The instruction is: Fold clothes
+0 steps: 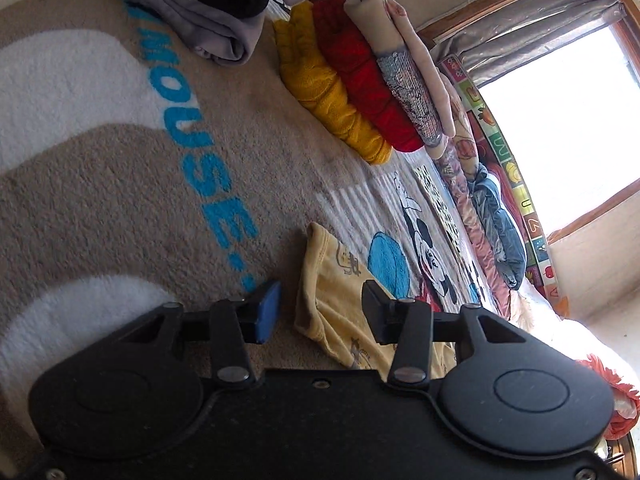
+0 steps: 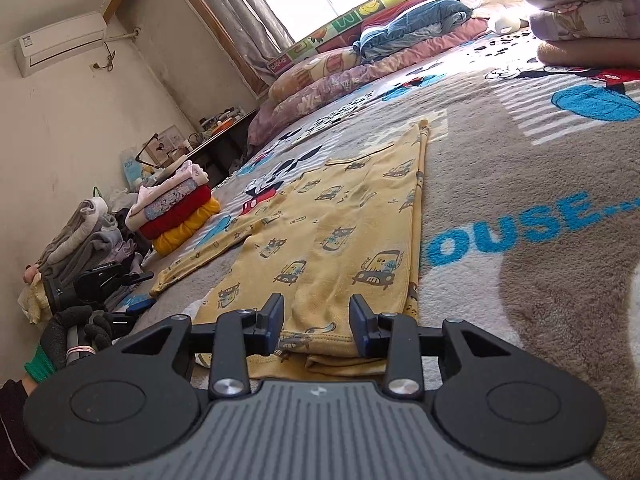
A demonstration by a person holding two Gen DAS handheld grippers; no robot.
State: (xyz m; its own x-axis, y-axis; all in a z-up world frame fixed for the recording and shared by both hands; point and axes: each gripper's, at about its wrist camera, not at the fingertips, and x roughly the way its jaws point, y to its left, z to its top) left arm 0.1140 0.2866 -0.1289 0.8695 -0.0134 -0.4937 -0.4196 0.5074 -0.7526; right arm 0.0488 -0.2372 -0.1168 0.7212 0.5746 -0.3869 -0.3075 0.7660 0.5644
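Basically yellow printed garment (image 2: 328, 232) lay flat on blanket (image 2: 520, 184); right gripper (image 2: 317, 322) & left gripper (image 1: 320, 312) both hovered w/ jaws apart, holding nothing.

A flattened yellow cotton garment printed with small cars (image 2: 332, 240) is spread on the plush grey-brown cartoon-mouse blanket (image 2: 520, 184) covering the bed, directly before the right tongs (image 2: 317, 322). To its left, near the blanket's edge, a stack of folded knitwear and tops (image 2: 180, 208) is set, with a heap of loose grey clothes (image 2: 80, 240) further left. Behind the garment, patterned pillows and a blue bundle (image 2: 400, 28) are lined along the window side.
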